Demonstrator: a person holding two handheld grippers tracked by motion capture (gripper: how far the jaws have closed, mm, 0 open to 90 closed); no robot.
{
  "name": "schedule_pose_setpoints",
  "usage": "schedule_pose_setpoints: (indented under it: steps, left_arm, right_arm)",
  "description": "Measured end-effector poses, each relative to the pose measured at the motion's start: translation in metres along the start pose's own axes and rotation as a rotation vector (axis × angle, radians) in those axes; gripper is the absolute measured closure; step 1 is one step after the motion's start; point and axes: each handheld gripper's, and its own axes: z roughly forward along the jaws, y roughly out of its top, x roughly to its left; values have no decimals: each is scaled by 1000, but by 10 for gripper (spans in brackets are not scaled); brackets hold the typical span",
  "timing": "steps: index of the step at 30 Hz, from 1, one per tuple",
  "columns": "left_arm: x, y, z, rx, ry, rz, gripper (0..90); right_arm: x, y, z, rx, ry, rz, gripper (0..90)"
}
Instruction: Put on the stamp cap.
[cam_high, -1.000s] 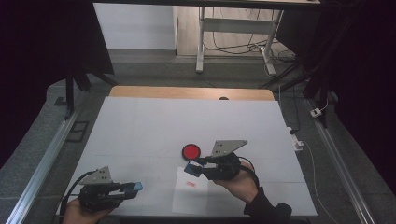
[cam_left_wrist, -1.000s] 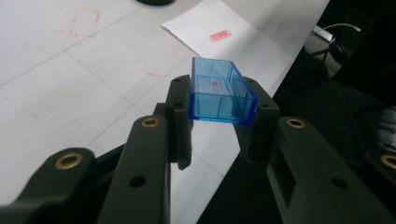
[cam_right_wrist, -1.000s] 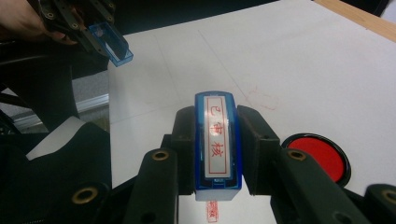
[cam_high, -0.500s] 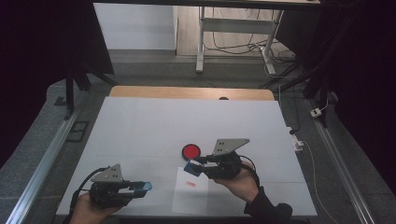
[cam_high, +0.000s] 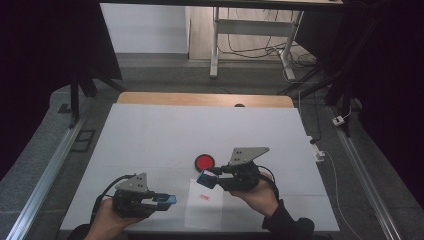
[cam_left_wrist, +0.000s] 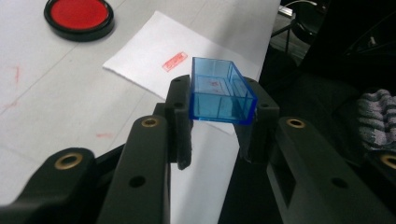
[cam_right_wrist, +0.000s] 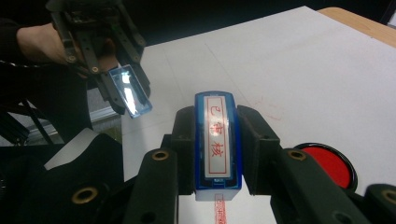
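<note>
My left gripper (cam_high: 168, 200) (cam_left_wrist: 217, 95) is shut on a clear blue stamp cap (cam_high: 165, 200) (cam_left_wrist: 219, 93), held just above the table's front edge, left of a white paper sheet (cam_high: 200, 212) (cam_left_wrist: 149, 46). The sheet bears a red stamp mark (cam_high: 204, 197) (cam_left_wrist: 176, 61). My right gripper (cam_high: 206, 179) (cam_right_wrist: 217, 123) is shut on a blue stamp (cam_high: 204, 178) (cam_right_wrist: 217, 140) with its red-lettered face towards the camera, above the sheet's far end. In the right gripper view the cap (cam_right_wrist: 131, 95) hangs at upper left in the other gripper (cam_right_wrist: 122, 95).
A round red ink pad (cam_high: 204, 161) (cam_left_wrist: 78, 16) (cam_right_wrist: 329, 163) lies on the white table cover (cam_high: 200, 130) just beyond the sheet. The wooden table edge (cam_high: 200, 99) runs along the far side. Metal rails flank the table.
My left gripper has moved to the right with the cap, closer to the sheet. The right gripper has stayed in place with the stamp.
</note>
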Motion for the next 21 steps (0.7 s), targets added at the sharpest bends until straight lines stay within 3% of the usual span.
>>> schedule_pose_setpoints:
  steps: [7,21]
  left_arm:
    - [10,11,16,2,-60,19,683]
    - [25,32,42,-3,-141,76,683]
  right_arm:
    - [1,1,0,3,11,-4,696]
    - [1,3,-3,-16,27,2,696]
